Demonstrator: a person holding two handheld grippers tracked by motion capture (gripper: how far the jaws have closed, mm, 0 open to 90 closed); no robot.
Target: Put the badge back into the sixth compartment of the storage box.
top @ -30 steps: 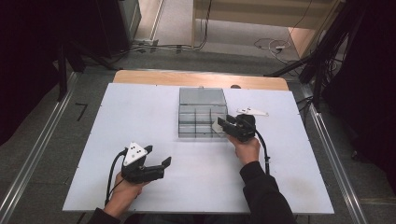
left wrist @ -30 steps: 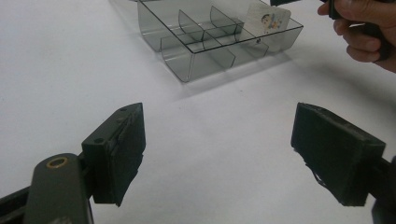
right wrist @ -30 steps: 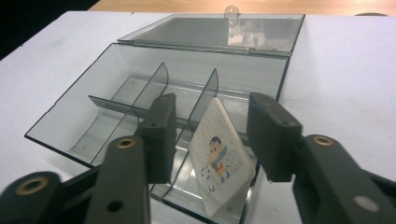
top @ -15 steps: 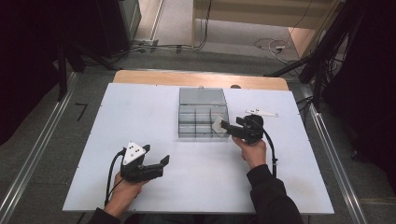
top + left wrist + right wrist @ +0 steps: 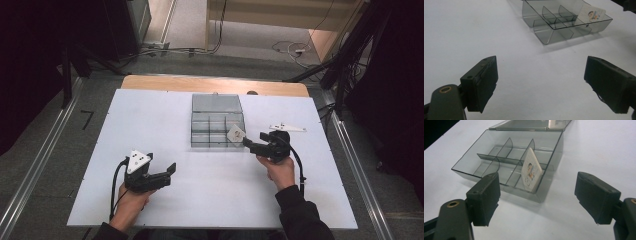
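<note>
A smoky clear compartment box (image 5: 217, 122) with its lid laid back stands at the table's middle. A small white card with a cartoon picture (image 5: 235, 134) leans upright in its near right compartment. My right gripper (image 5: 252, 145) hovers just right of the box, pointing at the card (image 5: 531, 171). Its jaws have just been opening and stand open with nothing between them (image 5: 539, 197). My left gripper (image 5: 167, 172) rests near the front left. Its jaws have also just been opening and are wide apart over bare table (image 5: 541, 82), well short of the box (image 5: 564, 25).
The white table (image 5: 150, 125) has a wooden board (image 5: 215, 84) along its far edge. A flat white piece (image 5: 287, 127) lies to the right, behind my right gripper. Cables run over the floor beyond the table.
My right gripper has opened and drawn back to the right, away from the box, leaving the card leaning inside. The left gripper's jaws have spread wider while the hand stayed put.
</note>
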